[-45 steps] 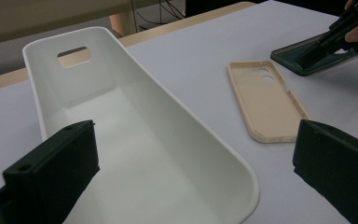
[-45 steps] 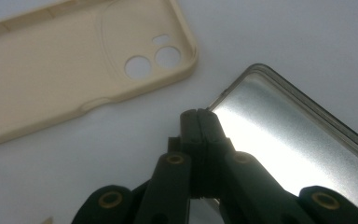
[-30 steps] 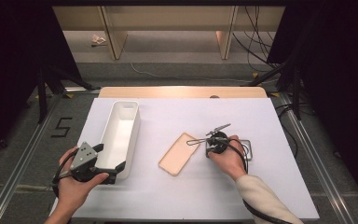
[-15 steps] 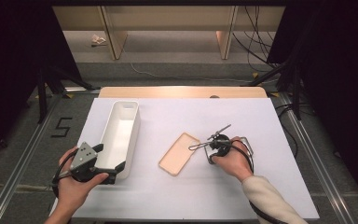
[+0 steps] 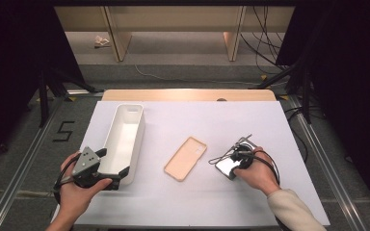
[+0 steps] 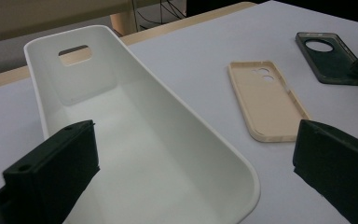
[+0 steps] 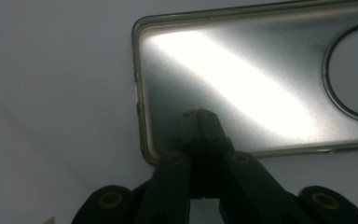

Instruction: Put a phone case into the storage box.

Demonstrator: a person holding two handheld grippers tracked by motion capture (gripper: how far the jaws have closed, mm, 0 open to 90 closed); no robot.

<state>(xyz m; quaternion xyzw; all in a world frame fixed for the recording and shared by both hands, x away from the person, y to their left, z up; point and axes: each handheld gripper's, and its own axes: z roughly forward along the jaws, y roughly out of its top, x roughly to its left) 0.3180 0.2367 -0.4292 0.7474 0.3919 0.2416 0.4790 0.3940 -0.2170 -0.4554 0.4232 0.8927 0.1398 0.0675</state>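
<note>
Here the right gripper (image 7: 199, 122), jaws pressed together and holding nothing, rests its tips on the near end of the dark phone case (image 7: 261, 79), whose long axis runs away toward the table's far edge, while the left gripper (image 6: 191, 172) stands wide open around the white bin (image 6: 135, 135).

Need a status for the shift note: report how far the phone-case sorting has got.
Done: nothing; the white bin holds no case. In hand: shut right tongs rest on the dark case; open left tongs straddle the bin's rim. Left: dark case and beige case lie on the table.

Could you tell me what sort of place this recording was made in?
Probably a lab recording station: a white-covered table fenced by dark curtains, loose cables on the floor, and a handheld left gripper.
</note>
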